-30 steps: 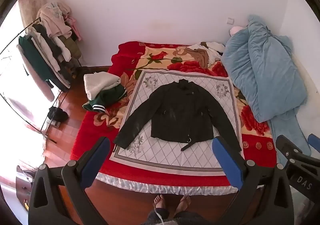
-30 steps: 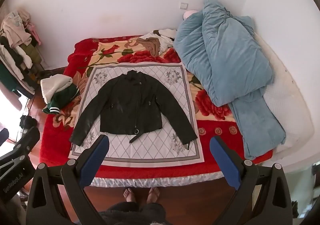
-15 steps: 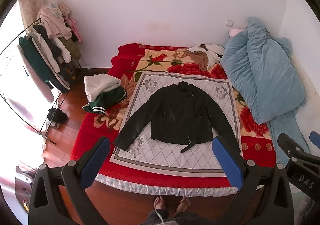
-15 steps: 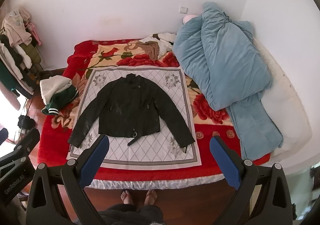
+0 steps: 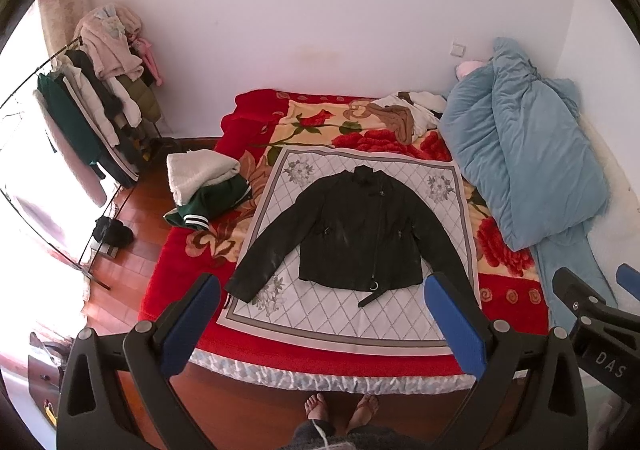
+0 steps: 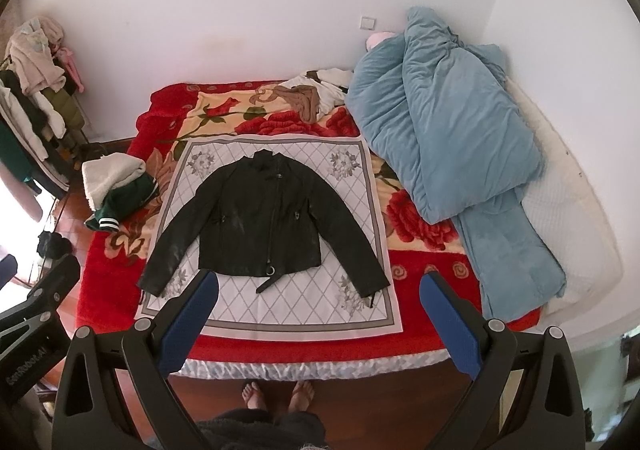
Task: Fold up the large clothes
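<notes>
A black leather jacket [image 5: 356, 234] lies flat, front up, sleeves spread, on a white quilted cloth [image 5: 344, 310] on the bed. It also shows in the right wrist view [image 6: 260, 230] on the same cloth [image 6: 304, 306]. My left gripper [image 5: 322, 286] is open and empty, held high above the bed's near edge. My right gripper [image 6: 318, 286] is open and empty, at a similar height to the right of the left one.
A red floral blanket [image 5: 192, 270] covers the bed. A bunched blue duvet [image 5: 524, 166] lies on the right. Folded white and green clothes [image 5: 204, 186] sit at the left edge, loose clothes [image 5: 404, 114] by the wall. A clothes rack [image 5: 92, 106] stands left. The person's feet [image 5: 340, 410] are on the wooden floor.
Both grippers have risen and pulled back a little from the bed, so the jacket looks smaller and higher in both views. The jaws stay open. The jacket has not moved.
</notes>
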A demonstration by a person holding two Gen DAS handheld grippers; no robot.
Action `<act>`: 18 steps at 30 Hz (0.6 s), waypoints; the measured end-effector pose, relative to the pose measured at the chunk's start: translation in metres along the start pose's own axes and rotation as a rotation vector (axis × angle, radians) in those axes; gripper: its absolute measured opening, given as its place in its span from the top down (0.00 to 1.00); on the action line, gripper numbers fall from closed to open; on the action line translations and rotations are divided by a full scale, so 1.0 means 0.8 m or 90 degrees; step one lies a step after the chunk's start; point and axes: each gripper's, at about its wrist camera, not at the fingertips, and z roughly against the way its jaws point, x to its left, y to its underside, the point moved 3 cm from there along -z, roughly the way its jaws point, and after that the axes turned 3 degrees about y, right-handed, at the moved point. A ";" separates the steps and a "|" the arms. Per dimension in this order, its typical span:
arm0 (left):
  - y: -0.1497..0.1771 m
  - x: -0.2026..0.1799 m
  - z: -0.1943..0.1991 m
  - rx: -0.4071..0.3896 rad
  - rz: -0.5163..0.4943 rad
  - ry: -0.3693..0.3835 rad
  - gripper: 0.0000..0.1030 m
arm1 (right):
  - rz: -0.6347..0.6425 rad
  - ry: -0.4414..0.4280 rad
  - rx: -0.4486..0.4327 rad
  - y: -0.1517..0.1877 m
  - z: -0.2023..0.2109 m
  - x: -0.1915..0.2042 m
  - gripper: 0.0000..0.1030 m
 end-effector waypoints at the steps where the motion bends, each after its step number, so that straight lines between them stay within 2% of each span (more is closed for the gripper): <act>1: 0.000 0.000 0.000 0.000 0.000 0.001 0.00 | 0.000 0.000 0.000 0.001 0.001 0.000 0.01; 18: -0.002 -0.002 0.007 -0.006 0.001 0.001 0.00 | -0.002 -0.006 0.000 -0.003 0.011 -0.002 0.01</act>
